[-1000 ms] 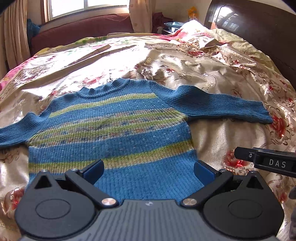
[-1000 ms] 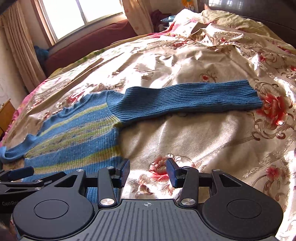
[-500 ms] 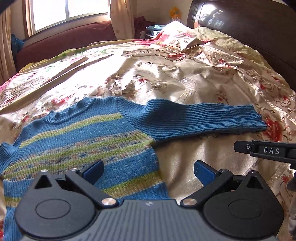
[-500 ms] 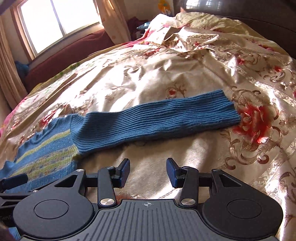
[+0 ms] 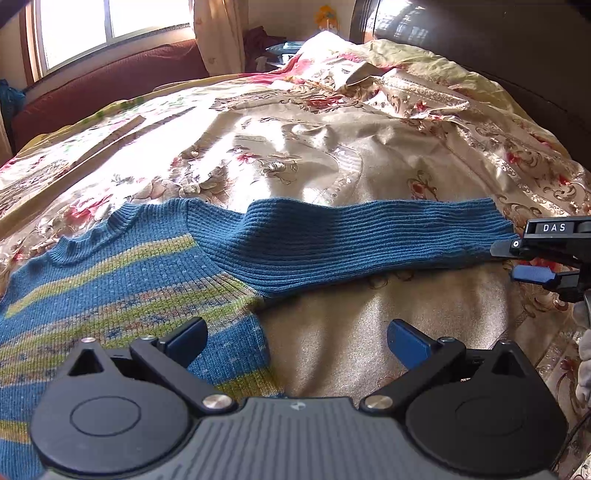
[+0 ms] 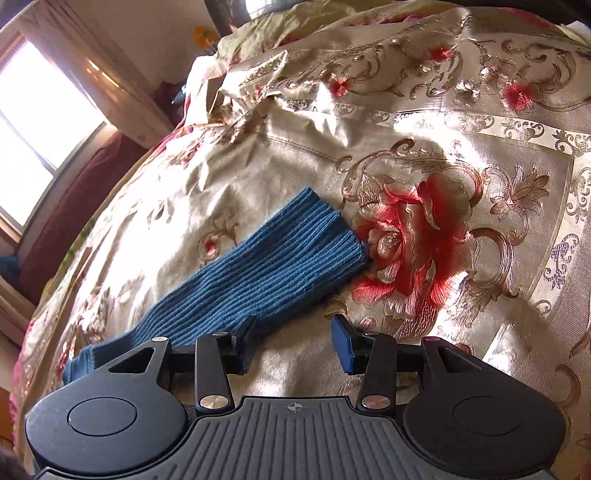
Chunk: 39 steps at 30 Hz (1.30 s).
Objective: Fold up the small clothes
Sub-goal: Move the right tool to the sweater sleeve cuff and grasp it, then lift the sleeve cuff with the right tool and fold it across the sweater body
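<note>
Both tongs gaping w/ nothing held, right tongs (image 6: 295, 345) near sleeve (image 6: 266, 273) cuff—could pinch slick bedspread (image 6: 406, 122) too.

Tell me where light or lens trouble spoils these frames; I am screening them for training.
Left wrist view: the window is blown out, glare whitens the bedspread, and fisheye bends the edges. Right wrist view: tilted, with sheen on the bedspread, but the sleeve ribs stay sharp and its cuff sits in shade by the open right tool.
</note>
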### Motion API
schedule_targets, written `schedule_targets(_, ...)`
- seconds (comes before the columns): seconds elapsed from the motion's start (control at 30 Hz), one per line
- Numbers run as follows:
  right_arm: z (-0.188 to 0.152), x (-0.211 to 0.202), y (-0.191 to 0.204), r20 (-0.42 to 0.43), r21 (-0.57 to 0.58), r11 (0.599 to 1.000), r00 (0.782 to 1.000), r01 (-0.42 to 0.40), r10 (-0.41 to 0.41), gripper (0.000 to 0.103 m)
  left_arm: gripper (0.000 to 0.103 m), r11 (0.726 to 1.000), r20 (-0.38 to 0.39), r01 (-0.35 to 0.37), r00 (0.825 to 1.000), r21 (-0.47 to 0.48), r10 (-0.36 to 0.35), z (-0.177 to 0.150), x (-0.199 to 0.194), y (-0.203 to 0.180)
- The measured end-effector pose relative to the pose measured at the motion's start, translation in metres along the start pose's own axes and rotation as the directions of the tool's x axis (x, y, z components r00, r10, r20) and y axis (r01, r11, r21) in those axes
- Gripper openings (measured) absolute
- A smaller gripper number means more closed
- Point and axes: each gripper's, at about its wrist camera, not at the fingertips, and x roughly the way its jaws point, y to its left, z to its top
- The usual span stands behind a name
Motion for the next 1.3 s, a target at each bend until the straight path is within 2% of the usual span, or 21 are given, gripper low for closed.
schedule_targets(0.3,0.013,0.015,-0.022,0.036,0.167,0.983,0.997,-0.080,0.075,0.043,0.103,1.000,-0.005,0.015,1.000,0.013,-0.015,0.001,0.006,-0.007)
schedule_targets(0.37,0.013,0.012,-0.028,0.049,0.197,0.977,0.996,-0.088,0.080,0.039,0.103,1.000,-0.003,0.019,1.000,0.015,-0.019,0.001,0.006,-0.008)
schedule_targets(0.5,0.016,0.011,-0.038,0.089,0.241,0.966,0.993,-0.091,0.071,0.039,0.103,1.000,0.005,0.020,1.000,0.017,-0.020,0.001,0.006,-0.009)
schedule_targets(0.7,0.022,0.023,-0.036,0.083,0.242,0.962,0.991,-0.126,0.109,0.040,0.103,1.000,0.003,0.023,1.000,0.021,-0.023,0.001,0.008,-0.013)
schedule_targets(0.9,0.016,0.022,-0.051,0.095,0.335,0.915,0.974,-0.227,0.207,0.038,0.103,0.999,0.002,0.031,1.000,0.029,-0.031,0.002,0.009,-0.018)
schedule_targets(1.1,0.023,0.040,-0.040,0.060,0.280,0.941,0.982,-0.190,0.180,0.025,0.103,0.999,-0.004,0.028,1.000,0.041,-0.028,0.003,0.011,-0.027)
schedule_targets(1.13,0.024,0.041,-0.039,0.051,0.277,0.943,0.983,-0.185,0.178,0.018,0.103,0.999,-0.003,0.028,1.000,0.044,-0.028,0.004,0.011,-0.028)
schedule_targets(1.23,0.023,0.035,-0.038,0.053,0.280,0.939,0.980,-0.200,0.193,0.011,0.103,0.998,0.001,0.024,1.000,0.056,-0.024,0.005,0.011,-0.032)
schedule_targets(1.3,0.023,0.026,-0.038,0.076,0.278,0.934,0.975,-0.223,0.210,0.010,0.103,0.998,0.005,0.021,1.000,0.063,-0.021,0.005,0.009,-0.033)
